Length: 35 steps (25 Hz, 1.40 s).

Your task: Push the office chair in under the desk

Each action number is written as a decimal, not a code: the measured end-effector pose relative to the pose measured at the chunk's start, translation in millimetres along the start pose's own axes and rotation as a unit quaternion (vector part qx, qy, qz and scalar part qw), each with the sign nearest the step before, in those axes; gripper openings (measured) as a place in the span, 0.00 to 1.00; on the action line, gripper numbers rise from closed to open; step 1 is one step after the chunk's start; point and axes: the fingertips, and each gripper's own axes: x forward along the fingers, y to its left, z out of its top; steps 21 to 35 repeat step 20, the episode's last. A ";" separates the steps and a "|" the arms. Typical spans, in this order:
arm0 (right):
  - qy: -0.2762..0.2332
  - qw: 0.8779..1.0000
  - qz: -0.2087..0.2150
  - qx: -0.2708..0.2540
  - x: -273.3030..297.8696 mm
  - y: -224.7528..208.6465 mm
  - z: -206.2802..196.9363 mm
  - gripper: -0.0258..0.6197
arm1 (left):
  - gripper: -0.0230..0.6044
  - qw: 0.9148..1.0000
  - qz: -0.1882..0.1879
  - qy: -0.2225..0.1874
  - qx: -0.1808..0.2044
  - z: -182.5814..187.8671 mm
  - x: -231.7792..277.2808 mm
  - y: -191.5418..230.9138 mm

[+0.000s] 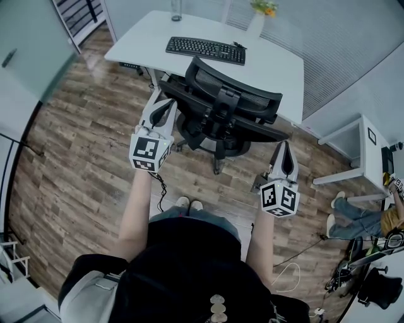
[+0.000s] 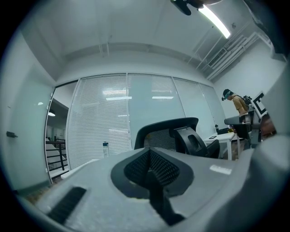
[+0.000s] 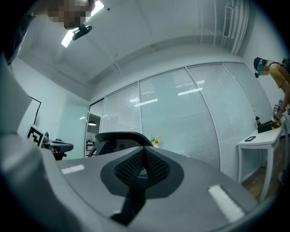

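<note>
A black office chair (image 1: 221,104) with a mesh back stands at the white desk (image 1: 278,63), its seat partly under the desk's front edge. On the desk lies a black keyboard (image 1: 205,49). My left gripper (image 1: 166,106) is shut and empty, its tips just beside the chair's left side. My right gripper (image 1: 284,147) is also shut and empty, a little off the chair's right armrest end. In the left gripper view the chair back (image 2: 167,131) rises beyond the closed left gripper (image 2: 149,152). The right gripper view shows the chair back (image 3: 118,138) left of the closed right gripper (image 3: 144,152).
A bottle (image 1: 176,9) and a vase of flowers (image 1: 259,16) stand at the desk's back. A small white side table (image 1: 353,145) and a seated person (image 1: 360,217) are at the right. Cables (image 1: 287,271) lie on the wood floor. Stairs (image 1: 79,16) are at the top left.
</note>
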 end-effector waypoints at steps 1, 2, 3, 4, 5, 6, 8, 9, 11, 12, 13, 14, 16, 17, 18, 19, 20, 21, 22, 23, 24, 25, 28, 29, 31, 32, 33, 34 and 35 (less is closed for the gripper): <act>0.000 1.000 0.000 0.000 0.0 0.0 -0.3 0.05 | 0.05 1.000 0.001 0.001 0.000 -0.5 -0.3 0.0; 0.001 1.000 0.001 0.001 -0.2 -0.3 -0.7 0.05 | 0.05 1.000 0.001 0.002 0.000 -0.8 -0.5 -0.3; 0.001 1.000 0.001 0.001 -0.3 -0.7 -1.0 0.05 | 0.05 1.000 0.002 0.002 0.000 -0.9 -0.6 -0.7; 0.001 1.000 0.002 0.002 -0.4 -1.1 -1.2 0.05 | 0.05 1.000 0.002 0.003 0.001 -1.0 -0.6 -1.0; 0.001 1.000 0.002 0.002 -0.4 -1.3 -1.4 0.05 | 0.05 1.000 0.002 0.004 0.001 -1.2 -0.5 -1.3; 0.002 1.000 0.002 0.003 -0.3 -1.4 -1.6 0.05 | 0.05 1.000 0.003 0.005 0.002 -1.5 -0.4 -1.4; 0.002 1.000 0.003 0.003 -0.1 -1.1 -1.8 0.05 | 0.05 1.000 0.003 0.006 0.002 -1.9 -0.3 -1.4; 0.002 1.000 0.003 0.003 0.1 -0.8 -2.0 0.05 | 0.05 1.000 0.003 0.007 0.002 -2.0 -0.2 -1.4; 0.003 1.000 0.004 0.004 0.7 -0.7 -2.7 0.05 | 0.05 1.000 0.003 0.008 0.002 -2.5 0.5 -1.7; 0.003 1.000 0.004 0.005 1.2 -0.9 -3.3 0.05 | 0.05 1.000 0.002 0.008 0.002 -2.8 1.2 -1.9; 0.004 1.000 0.004 0.005 1.7 -1.3 -3.8 0.05 | 0.05 1.000 0.002 0.009 0.003 -3.1 2.0 -2.2; 0.004 1.000 0.004 0.006 2.1 -1.6 -4.1 0.05 | 0.05 1.000 0.002 0.010 0.003 -3.6 2.7 -2.5; 0.004 1.000 0.004 0.006 2.3 -2.3 -4.4 0.05 | 0.05 1.000 0.001 0.012 0.003 -4.3 3.5 -2.9; 0.004 1.000 0.004 0.007 2.4 -2.6 -4.4 0.05 | 0.05 1.000 0.002 0.013 0.003 -4.6 3.9 -2.9; 0.005 1.000 0.004 0.007 2.6 -2.8 -4.4 0.05 | 0.05 1.000 0.002 0.013 0.003 -4.7 4.3 -2.7; 0.005 1.000 0.004 0.007 3.0 -3.0 -4.4 0.05 | 0.05 1.000 0.002 0.014 0.002 -4.8 4.7 -2.4; 0.005 1.000 0.004 0.007 3.3 -3.1 -4.4 0.05 | 0.05 1.000 0.003 0.015 0.002 -4.9 5.1 -2.1; 0.005 1.000 0.004 0.007 3.3 -3.1 -4.4 0.05 | 0.05 1.000 0.003 0.015 0.002 -4.9 5.1 -2.1; 0.005 1.000 0.004 0.007 3.3 -3.1 -4.4 0.05 | 0.05 1.000 0.003 0.015 0.002 -4.9 5.1 -2.1; 0.005 1.000 0.004 0.007 3.3 -3.1 -4.4 0.05 | 0.05 1.000 0.003 0.015 0.002 -4.9 5.1 -2.1; 0.005 1.000 0.004 0.007 3.3 -3.1 -4.4 0.05 | 0.05 1.000 0.003 0.015 0.002 -4.9 5.1 -2.1; 0.005 1.000 0.004 0.007 3.3 -3.1 -4.4 0.05 | 0.05 1.000 0.003 0.015 0.002 -4.9 5.1 -2.1; 0.005 1.000 0.004 0.007 3.3 -3.1 -4.4 0.05 | 0.05 1.000 0.003 0.015 0.002 -4.9 5.1 -2.1; 0.005 1.000 0.004 0.007 3.3 -3.1 -4.4 0.05 | 0.05 1.000 0.003 0.015 0.002 -4.9 5.1 -2.1; 0.005 1.000 0.004 0.007 3.3 -3.1 -4.4 0.05 | 0.05 1.000 0.003 0.015 0.002 -4.9 5.1 -2.1; 0.005 1.000 0.004 0.007 3.3 -3.1 -4.4 0.05 | 0.05 1.000 0.003 0.015 0.002 -4.9 5.1 -2.1; 0.005 1.000 0.004 0.007 3.3 -3.1 -4.4 0.05 | 0.05 1.000 0.003 0.015 0.002 -4.9 5.1 -2.1; 0.005 1.000 0.004 0.007 3.3 -3.1 -4.4 0.05 | 0.05 1.000 0.003 0.015 0.002 -4.9 5.1 -2.1; 0.005 1.000 0.004 0.007 3.3 -3.1 -4.4 0.05 | 0.05 1.000 0.003 0.015 0.002 -4.9 5.1 -2.1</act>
